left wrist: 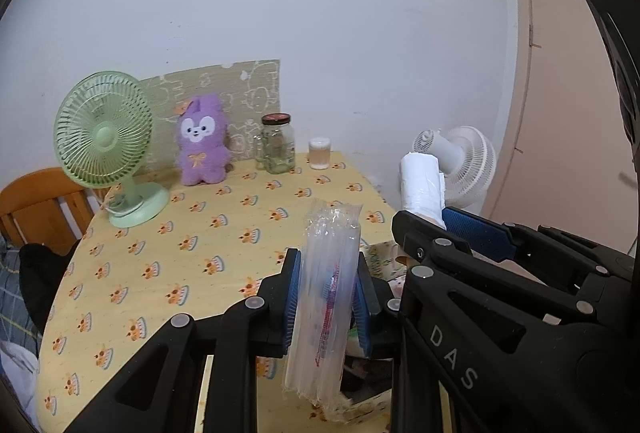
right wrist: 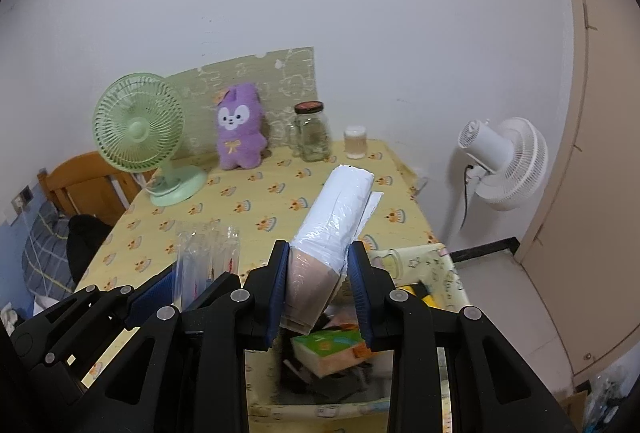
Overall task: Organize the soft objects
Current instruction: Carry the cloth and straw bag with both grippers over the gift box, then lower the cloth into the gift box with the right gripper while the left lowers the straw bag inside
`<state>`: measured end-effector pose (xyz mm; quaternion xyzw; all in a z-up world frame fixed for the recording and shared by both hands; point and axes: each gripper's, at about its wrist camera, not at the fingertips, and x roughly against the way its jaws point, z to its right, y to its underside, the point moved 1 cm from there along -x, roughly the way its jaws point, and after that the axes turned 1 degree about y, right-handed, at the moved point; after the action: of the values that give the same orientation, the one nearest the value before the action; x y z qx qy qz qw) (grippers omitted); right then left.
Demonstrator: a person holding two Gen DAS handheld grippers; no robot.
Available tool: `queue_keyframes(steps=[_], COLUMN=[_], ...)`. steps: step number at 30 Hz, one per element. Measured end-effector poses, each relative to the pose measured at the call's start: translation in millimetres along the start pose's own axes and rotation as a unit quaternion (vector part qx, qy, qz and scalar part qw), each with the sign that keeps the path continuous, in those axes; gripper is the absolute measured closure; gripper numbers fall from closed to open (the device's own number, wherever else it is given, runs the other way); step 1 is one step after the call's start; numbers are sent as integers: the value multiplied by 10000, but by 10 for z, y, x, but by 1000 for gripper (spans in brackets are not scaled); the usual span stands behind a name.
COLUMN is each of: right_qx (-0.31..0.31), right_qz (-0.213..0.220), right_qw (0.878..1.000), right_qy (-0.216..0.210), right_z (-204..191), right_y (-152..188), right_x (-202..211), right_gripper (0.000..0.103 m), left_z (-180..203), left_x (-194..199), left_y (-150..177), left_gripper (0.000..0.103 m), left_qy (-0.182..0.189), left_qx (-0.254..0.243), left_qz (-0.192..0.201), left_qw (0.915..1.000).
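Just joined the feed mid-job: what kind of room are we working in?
Probably a bedroom or small living room at home: a table under a cartoon-print cloth, a purple plush toy, a green desk fan, and checked bedding beside it.

The box (right wrist: 420, 265) contents lie blurred, perhaps tissue packs, behind the grippers.

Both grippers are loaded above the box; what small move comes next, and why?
Probably carry both forward over the bare tablecloth and set them down: the left gripper clamps a clear straw packet, the right gripper a wrapped cup sleeve, both lifted clear of the box.
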<state>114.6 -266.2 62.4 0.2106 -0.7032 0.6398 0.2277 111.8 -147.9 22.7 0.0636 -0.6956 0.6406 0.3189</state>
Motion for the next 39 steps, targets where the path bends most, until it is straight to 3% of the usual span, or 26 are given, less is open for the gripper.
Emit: queue_keyframes(steps=[27,30,31,32,34,39], right_qx=[-456,-504,-516,-522,-497,-527], right_qz=[-138,-193,-223,-259,-342,-383], right_qw=[9976,9970,9968,9967,9962,9964], right_qy=[502,563,565,569,633,552], right_z=[748,805,823,839,859,870], right_y=[23,47,65,82,114,200], right_x=[-233,-284,-307,-329,-380,-444], right_gripper=[70,70,70,70,70,70], left_z=[591,608,612,608,623,587], left_x=[-493,-577,-616,-641,-692,-747], left_y=[-49,-25,-10,-3,20,89], left_gripper=[76,70,62,44,30,19], left_qy=[426,447,484,499,330,269], left_qx=[-314,-303,-283,-278,-354,-427], left_qz=[-194,-279,-368,-439,-550,-667], left_qw=[9984,9982,9977,9974,9973,9965])
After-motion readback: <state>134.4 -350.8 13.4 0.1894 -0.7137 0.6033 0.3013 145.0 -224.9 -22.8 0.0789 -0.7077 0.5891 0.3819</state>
